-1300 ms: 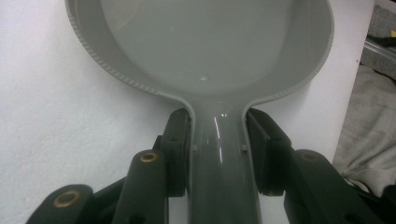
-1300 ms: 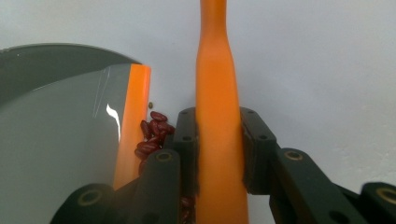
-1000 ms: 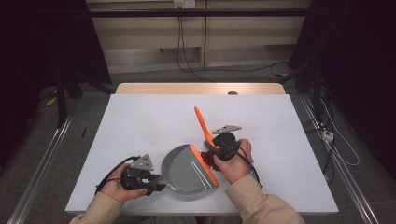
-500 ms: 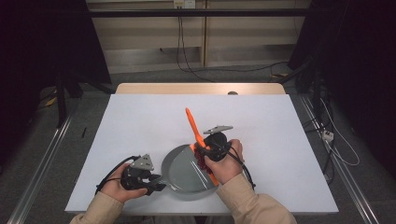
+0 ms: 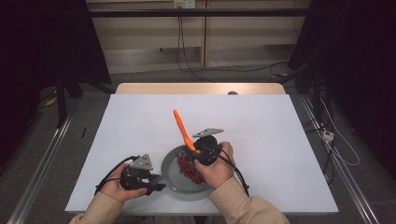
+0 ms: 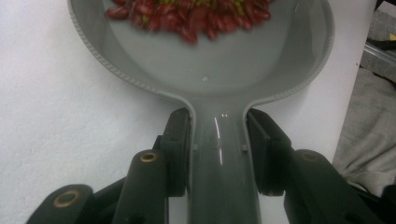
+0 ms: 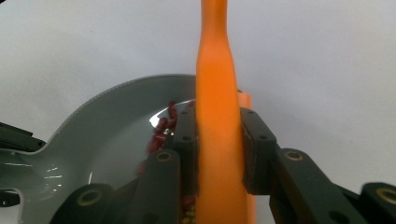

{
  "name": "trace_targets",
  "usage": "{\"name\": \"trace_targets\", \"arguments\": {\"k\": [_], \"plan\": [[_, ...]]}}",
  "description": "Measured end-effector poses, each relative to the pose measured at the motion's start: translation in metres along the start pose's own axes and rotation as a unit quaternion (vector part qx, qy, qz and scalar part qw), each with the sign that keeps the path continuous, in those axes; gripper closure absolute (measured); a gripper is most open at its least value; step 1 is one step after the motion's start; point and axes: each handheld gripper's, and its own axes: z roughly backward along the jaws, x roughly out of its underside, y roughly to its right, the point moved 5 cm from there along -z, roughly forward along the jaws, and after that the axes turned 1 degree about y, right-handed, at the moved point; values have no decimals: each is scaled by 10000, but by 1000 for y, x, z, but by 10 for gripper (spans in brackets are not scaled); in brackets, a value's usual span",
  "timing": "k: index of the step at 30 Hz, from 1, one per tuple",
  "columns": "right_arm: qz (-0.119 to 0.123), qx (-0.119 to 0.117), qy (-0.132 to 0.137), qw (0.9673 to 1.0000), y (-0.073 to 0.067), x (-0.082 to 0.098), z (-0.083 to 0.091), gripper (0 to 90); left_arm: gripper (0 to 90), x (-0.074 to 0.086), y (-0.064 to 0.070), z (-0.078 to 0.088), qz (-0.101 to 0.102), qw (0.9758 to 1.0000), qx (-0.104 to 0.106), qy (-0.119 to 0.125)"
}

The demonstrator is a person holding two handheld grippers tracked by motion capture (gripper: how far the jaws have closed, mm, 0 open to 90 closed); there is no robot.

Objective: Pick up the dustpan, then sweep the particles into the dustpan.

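The left gripper [image 6: 219, 154] clamps the handle of a rigid grey plastic pan [image 6: 280, 60]. The right gripper [image 7: 219, 154] pinches a stiff orange plastic spatula [image 7: 217, 130] mid-handle over loose red beans [image 5: 187, 169]. Both look light, though the smooth handles could slip.

Orange spatula [image 5: 181, 128] blade hidden behind right hand [image 5: 215, 168]; beans [image 6: 187, 16] blurred, cut off.

Worktop [image 5: 280, 140] evenly lit from above, bright white; room around it dark. Soft, faint shadows. Glare streaks on the grey pan [image 6: 219, 140] handle. Red beans [image 6: 187, 18] blurred in left gripper view; orange handle [image 7: 217, 140] soft, close to lens.
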Motion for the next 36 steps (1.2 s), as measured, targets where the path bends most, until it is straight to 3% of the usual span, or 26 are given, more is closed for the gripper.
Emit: {"name": "trace_targets", "arguments": {"k": [3, 6, 12, 16, 19, 21, 24, 26, 28, 30, 33, 36], "plan": [[-153, -185, 98, 9997, -1, -2, 2, 717, 627, 0, 0, 0, 10, 10000, 0, 8], [-187, -227, 184, 9994, 3, -6, 10, 717, 628, 0, 0, 0, 28, 10000, 2, 5], [-384, -197, 376, 9984, 25, -13, 24, 717, 627, 0, 0, 0, 79, 10000, -11, -12], [-380, 3, 408, 9984, 45, -13, 28, 717, 627, 0, 1, 0, 112, 9999, -23, -11], [-304, 291, 293, 9987, 61, -9, 27, 717, 627, 1, 0, 0, 57, 10000, -8, -55], [-241, 523, 204, 9981, 72, -3, 27, 716, 630, 1, 0, 0, -4, 9999, 58, -111], [-304, 610, 91, 9976, 81, 11, 24, 717, 630, 1, 1, 1, -1, 9998, 152, -103], [-384, 556, 28, 9977, 79, 21, 21, 717, 631, 2, 1, 1, -39, 9998, 150, -130], [-461, 471, 148, 9977, 72, 25, 21, 717, 631, 2, 1, 1, -11, 9998, 129, -115], [-695, 152, 137, 9974, 60, 25, 20, 717, 630, 1, 2, 1, 44, 9999, 112, -88], [-568, 73, 134, 9983, 40, 24, 16, 717, 629, 2, 2, 1, 52, 10000, 32, -75], [-491, 99, 268, 9984, 32, 18, 13, 717, 625, 3, 3, 1, 82, 9999, -30, -52]]}}
